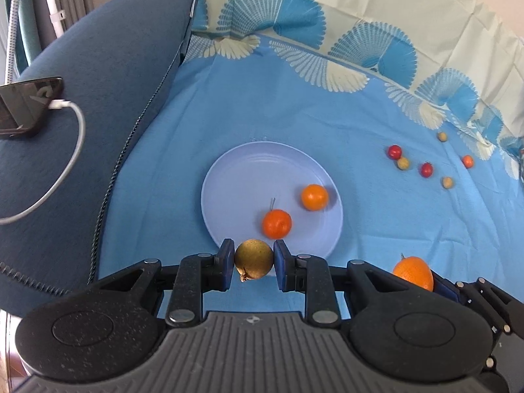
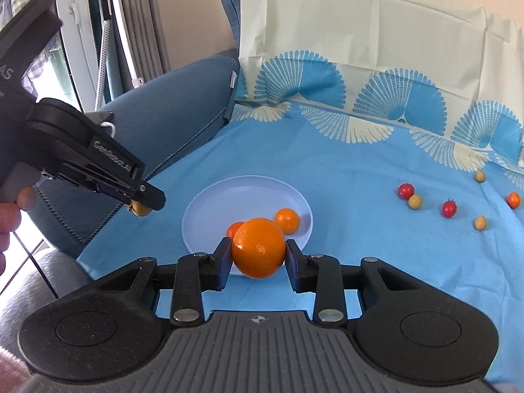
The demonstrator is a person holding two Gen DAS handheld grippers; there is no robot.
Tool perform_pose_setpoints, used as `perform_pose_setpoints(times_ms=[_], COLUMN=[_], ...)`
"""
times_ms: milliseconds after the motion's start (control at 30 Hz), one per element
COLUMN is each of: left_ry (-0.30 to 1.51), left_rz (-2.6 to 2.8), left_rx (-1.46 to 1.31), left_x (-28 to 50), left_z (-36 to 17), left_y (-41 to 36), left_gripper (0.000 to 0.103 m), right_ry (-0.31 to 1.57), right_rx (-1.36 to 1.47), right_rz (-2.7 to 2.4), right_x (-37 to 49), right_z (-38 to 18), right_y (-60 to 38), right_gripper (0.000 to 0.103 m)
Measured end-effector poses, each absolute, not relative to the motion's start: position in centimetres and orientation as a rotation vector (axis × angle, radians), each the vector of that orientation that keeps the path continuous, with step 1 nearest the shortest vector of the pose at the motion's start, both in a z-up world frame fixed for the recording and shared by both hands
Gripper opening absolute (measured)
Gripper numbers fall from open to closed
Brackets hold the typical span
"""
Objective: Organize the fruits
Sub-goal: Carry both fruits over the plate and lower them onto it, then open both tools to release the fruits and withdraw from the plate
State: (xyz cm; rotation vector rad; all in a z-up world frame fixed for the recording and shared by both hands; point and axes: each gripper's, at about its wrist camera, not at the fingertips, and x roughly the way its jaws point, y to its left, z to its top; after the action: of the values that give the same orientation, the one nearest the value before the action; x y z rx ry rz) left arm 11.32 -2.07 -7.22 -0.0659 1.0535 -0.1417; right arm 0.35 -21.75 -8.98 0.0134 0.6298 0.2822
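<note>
1. Fruit is held in both grippers at once: a brownish-yellow round fruit (image 1: 253, 259), possibly a longan, is pinched in the left gripper (image 1: 253, 262), and a large orange (image 2: 258, 248) is clamped in the right gripper (image 2: 258, 255).
2. Each fruit is caught across its widest part by the blue pads (image 1: 226, 258), so it is judged unlikely to roll out during carrying.
3. The pale blue plate (image 1: 235, 170) is seen at twelve o'clock of both grippers, on a blue patterned cloth (image 1: 327, 124).
4. Two small orange fruits are already on the plate: one with a stem (image 1: 276, 223) and one beyond it at about one o'clock (image 1: 314, 197). The plate is therefore judged to be the collecting place.
5. The brownish fruit is held over the plate's near rim, apparently so that it can be released inside the edge rather than on the cloth.
6. Loose small fruit is left on the cloth at about two o'clock of the plate: red cherry tomatoes (image 1: 394, 152), small yellowish fruits (image 1: 403, 163) and a small orange one (image 1: 467, 161). Much of the sorting is thus judged undone.
7. A phone (image 1: 29, 104) with a white charging cable (image 1: 70, 150) is seen on the blue sofa arm at ten o'clock, well apart from the fruit.
8. Gentle release is called for, since round fruit may roll off the shallow plate.
</note>
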Motion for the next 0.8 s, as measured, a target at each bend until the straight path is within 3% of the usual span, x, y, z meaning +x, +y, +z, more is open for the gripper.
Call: perform_pose_setpoints(times_ms=[733, 767, 800], left_ry=[1.166, 1.17, 1.172], left_rz=[-0.101, -0.1, -0.104], left_rx=[0.019, 0.02, 0.018], left_x=[21.3, 21.4, 21.5], left_z=[-16.1, -16.3, -16.4], left_y=[-4.2, -4.2, -4.2], left_gripper=[0.028, 0.033, 0.054], right_ry=[0.791, 0.798, 0.804], right_rx=[-0.082, -0.09, -0.096], right_rz=[0.299, 0.306, 0.311], right_x=[12.0, 12.2, 12.4], right_z=[-16.7, -17.0, -17.1], right_y=[-19.5, -19.3, -19.1], right_gripper=[0.036, 0.036, 0.036])
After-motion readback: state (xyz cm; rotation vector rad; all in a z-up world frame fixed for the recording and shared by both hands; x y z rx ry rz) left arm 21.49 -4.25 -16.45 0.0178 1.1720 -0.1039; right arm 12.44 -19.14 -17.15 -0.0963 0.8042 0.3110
